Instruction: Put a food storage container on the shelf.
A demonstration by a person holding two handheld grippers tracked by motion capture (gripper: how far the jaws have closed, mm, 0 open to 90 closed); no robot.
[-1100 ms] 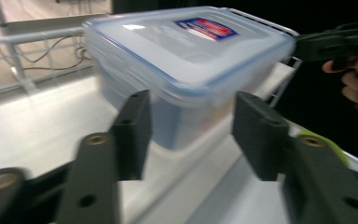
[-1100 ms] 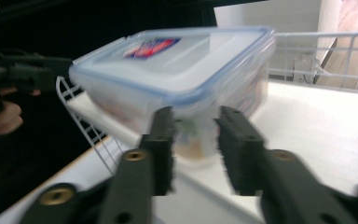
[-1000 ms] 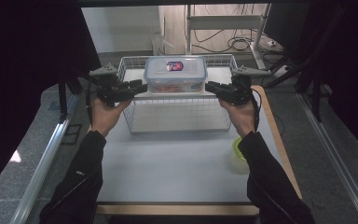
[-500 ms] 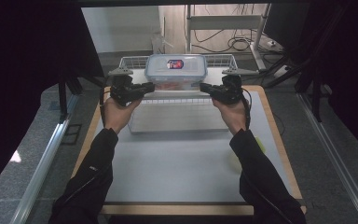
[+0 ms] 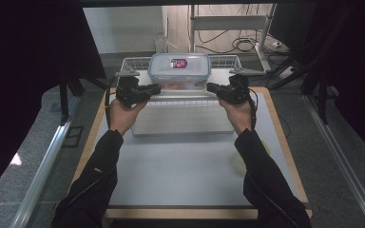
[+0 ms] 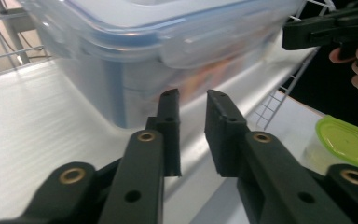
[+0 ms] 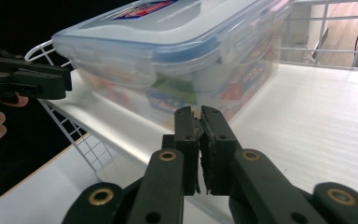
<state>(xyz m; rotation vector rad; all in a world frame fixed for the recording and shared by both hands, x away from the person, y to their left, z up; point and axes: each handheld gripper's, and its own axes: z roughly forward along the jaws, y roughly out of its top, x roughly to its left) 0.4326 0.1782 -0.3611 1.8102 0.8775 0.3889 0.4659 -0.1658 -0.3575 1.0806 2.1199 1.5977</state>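
Note:
A clear lidded container (image 5: 179, 71) with a blue seal and a red label stands in a white wire basket (image 5: 133, 61). My left gripper (image 5: 158, 88) points at its left end, with the tips close to the wall. In the left gripper view the container (image 6: 158, 51) looms just beyond my left gripper (image 6: 193, 95). Its jaws have just been opening and stand a little apart with nothing between them. My right gripper (image 5: 210, 87) points at the container's right end. The right gripper view has the container (image 7: 168, 51) ahead of my right gripper (image 7: 196, 111), whose jaws are together and empty.
The basket's wire rim (image 7: 79, 130) and its white floor (image 6: 37, 126) lie under both grippers. A small tub with a green lid (image 6: 345, 142) sits on the grey mat (image 5: 180, 166), partly behind the right forearm. Shelving and cables stand beyond the table.
My left hand has shifted inward toward the container's left end. My right hand has edged in only slightly. The container has not moved.

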